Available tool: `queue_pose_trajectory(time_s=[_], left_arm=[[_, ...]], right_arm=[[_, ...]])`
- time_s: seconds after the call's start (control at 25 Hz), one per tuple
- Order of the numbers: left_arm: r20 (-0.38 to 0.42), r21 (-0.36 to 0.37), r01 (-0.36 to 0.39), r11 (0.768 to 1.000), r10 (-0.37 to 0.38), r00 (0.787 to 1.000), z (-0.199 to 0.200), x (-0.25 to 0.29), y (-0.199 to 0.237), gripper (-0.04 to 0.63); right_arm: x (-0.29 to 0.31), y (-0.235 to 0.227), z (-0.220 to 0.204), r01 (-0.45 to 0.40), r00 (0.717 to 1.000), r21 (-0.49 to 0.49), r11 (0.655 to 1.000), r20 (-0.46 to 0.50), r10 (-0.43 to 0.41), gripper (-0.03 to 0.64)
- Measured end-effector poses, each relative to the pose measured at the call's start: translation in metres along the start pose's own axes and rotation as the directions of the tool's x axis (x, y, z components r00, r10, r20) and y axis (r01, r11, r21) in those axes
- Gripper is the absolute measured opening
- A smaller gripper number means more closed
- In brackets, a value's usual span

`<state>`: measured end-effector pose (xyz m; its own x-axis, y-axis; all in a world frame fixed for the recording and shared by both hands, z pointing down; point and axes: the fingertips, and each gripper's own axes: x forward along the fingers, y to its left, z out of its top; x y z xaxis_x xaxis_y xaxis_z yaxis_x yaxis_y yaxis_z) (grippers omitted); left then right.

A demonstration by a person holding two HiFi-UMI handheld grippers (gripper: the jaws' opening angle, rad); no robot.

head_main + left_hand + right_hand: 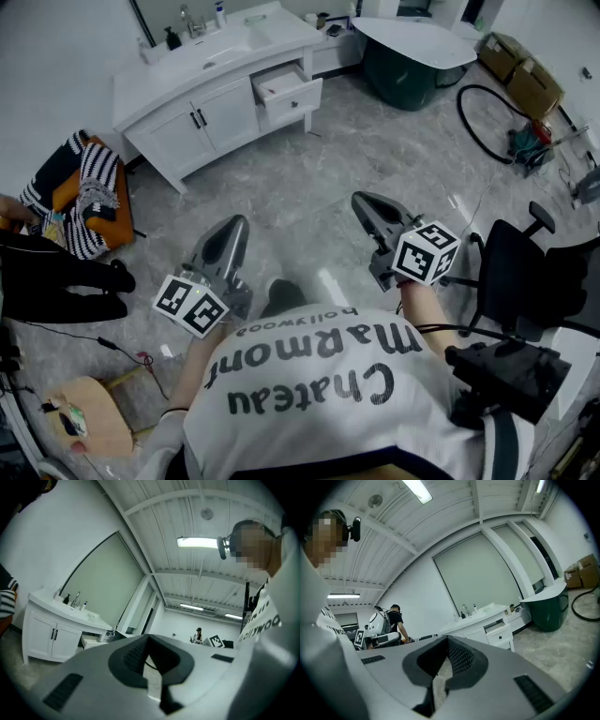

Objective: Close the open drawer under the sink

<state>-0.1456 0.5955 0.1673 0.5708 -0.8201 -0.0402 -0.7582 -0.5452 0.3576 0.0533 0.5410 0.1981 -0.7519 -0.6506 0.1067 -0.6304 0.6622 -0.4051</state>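
Head view shows the open drawer (287, 90) well ahead across bare floor (309, 187), pulled out of the right end of the white sink cabinet (167, 139); its front runs along the cabinet face, so the push would need to go straight into that face. Left gripper (236, 225) and right gripper (362, 200) are both clenched on nothing, held close to the person's body; the drawer lies ahead between their lines, the right looking marginally nearer. Right gripper view puts the drawer (501, 631) to the right of its jaws. A dark bathtub (412, 56) stands just right of the cabinet; a black chair (516, 272) is at the person's right; nothing seems to block the way.
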Motion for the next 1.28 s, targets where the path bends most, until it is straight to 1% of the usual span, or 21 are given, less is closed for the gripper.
queue_pose_trajectory(time_s=[0.12, 0.24, 0.4, 0.52, 0.64, 0.76, 0.88, 1.08, 1.2, 1.28], left_arm=[[0.009, -0.007, 0.013, 1.000, -0.013, 1.000, -0.001, 0.004, 0.003, 0.008], [0.010, 0.001, 0.021, 1.000, -0.021, 1.000, -0.004, 0.007, 0.002, 0.008], [0.004, -0.028, -0.005, 1.000, 0.005, 1.000, -0.012, 0.008, 0.001, 0.008], [-0.011, -0.044, -0.017, 0.999, 0.016, 1.000, -0.016, 0.010, -0.003, 0.008], [-0.023, -0.004, -0.003, 1.000, 0.003, 1.000, -0.014, 0.019, -0.006, 0.008], [-0.060, 0.052, 0.023, 0.998, -0.019, 0.998, -0.016, 0.032, -0.006, 0.008], [-0.063, 0.065, 0.036, 0.997, -0.032, 0.998, -0.017, 0.043, 0.000, 0.008], [-0.034, 0.031, 0.031, 0.999, -0.030, 0.999, -0.015, 0.073, 0.018, 0.008], [-0.026, 0.031, 0.037, 0.999, -0.036, 0.999, -0.014, 0.097, 0.034, 0.008], [-0.017, 0.019, 0.032, 0.999, -0.032, 0.999, -0.010, 0.115, 0.049, 0.008]], right_arm=[[0.001, -0.004, 0.000, 0.002, 1.000, 0.006, 1.000, 0.005, -0.002, 0.012], [0.000, -0.005, 0.000, -0.001, 1.000, 0.004, 1.000, 0.010, 0.001, 0.012], [-0.010, -0.008, 0.001, -0.005, 1.000, -0.022, 1.000, 0.017, 0.005, 0.012], [-0.020, -0.008, 0.005, -0.028, 0.999, -0.029, 0.999, 0.039, 0.029, 0.012], [-0.021, -0.006, 0.016, -0.065, 0.994, -0.048, 0.997, 0.082, 0.069, 0.012], [-0.013, -0.010, 0.017, -0.090, 0.992, -0.064, 0.994, 0.080, 0.096, 0.012], [-0.003, -0.022, 0.014, -0.073, 0.996, -0.082, 0.994, 0.054, 0.078, 0.012], [0.011, -0.045, 0.018, -0.087, 0.995, -0.072, 0.994, 0.044, 0.091, 0.012], [0.028, -0.068, 0.028, -0.054, 0.996, -0.081, 0.995, 0.061, 0.059, 0.012], [0.044, -0.085, 0.038, -0.032, 0.998, -0.086, 0.996, 0.056, 0.037, 0.012]])
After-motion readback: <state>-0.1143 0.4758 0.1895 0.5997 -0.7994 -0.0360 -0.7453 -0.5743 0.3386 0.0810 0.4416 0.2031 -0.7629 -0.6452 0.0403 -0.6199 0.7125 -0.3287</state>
